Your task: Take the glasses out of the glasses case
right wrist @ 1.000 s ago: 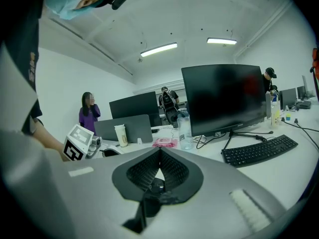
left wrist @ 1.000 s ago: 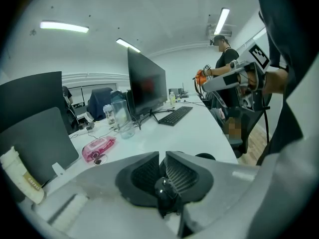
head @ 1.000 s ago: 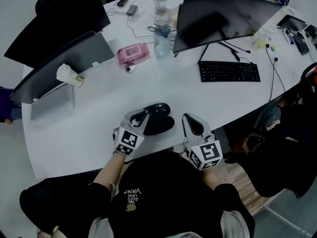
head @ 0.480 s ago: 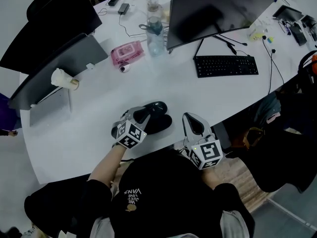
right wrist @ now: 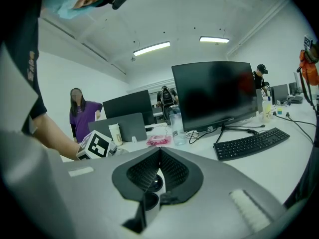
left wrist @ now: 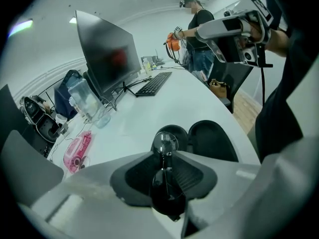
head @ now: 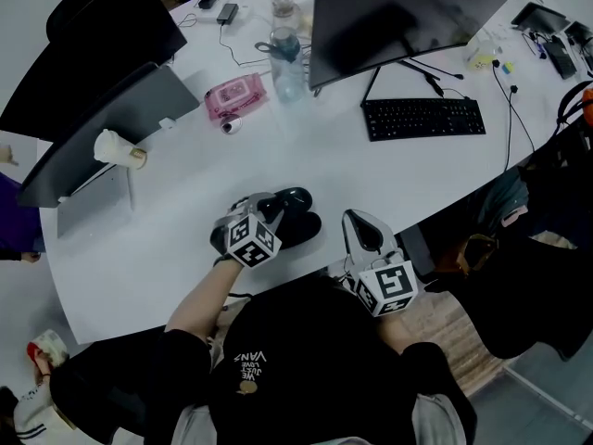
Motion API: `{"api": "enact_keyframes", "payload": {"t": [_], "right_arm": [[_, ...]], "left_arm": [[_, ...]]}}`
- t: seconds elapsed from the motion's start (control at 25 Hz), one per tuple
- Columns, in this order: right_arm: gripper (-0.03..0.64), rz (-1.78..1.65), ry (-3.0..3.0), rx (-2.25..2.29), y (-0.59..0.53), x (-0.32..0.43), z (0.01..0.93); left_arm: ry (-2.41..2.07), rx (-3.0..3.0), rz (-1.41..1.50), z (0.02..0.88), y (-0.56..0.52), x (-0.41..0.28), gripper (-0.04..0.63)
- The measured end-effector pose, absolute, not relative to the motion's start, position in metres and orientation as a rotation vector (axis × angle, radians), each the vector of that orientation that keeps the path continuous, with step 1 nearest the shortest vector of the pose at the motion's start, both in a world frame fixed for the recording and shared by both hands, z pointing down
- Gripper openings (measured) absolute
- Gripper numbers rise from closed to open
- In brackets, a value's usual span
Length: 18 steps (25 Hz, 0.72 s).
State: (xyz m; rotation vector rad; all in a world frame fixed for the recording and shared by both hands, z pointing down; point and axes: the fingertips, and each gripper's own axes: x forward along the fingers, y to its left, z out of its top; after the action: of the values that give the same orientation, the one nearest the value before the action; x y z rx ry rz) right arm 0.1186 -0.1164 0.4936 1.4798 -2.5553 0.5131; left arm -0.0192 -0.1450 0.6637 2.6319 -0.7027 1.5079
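The black glasses case [head: 298, 219] lies open on the white table [head: 185, 239], just ahead of me. In the left gripper view its two halves [left wrist: 215, 139] sit side by side. My left gripper [head: 266, 209] points steeply down into the case. Its jaws have just been opening and stand a little apart, and the folded glasses [left wrist: 165, 143] sit edge-on between them, one clear lens poking past the tips. I cannot see the pads pressing on the frame. My right gripper [head: 358, 221] waits to the right of the case, its pads [right wrist: 172, 171] closed together with nothing in them.
A curved monitor [head: 398, 17] and a keyboard [head: 422, 119] stand at the back right. A water bottle [head: 285, 58], a pink pack [head: 236, 97] and a paper cup [head: 119, 146] lie further left. A grey screen [head: 111, 123] bounds the left. The table's front edge runs right under my hands.
My left gripper has sunk onto the open case and rolled, its marker cube shifting right. Its jaws have parted round the glasses. The right gripper has stayed put.
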Motion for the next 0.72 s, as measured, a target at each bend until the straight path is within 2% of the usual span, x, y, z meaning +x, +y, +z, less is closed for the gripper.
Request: {"api": "enact_keyframes", "payload": {"t": [0.72], "right_arm": [[0.002,0.539,-2.563,1.472,-0.124,0.13,0.497]], "left_arm": [[-0.618,2.537,1.699,0.683,-0.149,-0.013,0.1]]}}
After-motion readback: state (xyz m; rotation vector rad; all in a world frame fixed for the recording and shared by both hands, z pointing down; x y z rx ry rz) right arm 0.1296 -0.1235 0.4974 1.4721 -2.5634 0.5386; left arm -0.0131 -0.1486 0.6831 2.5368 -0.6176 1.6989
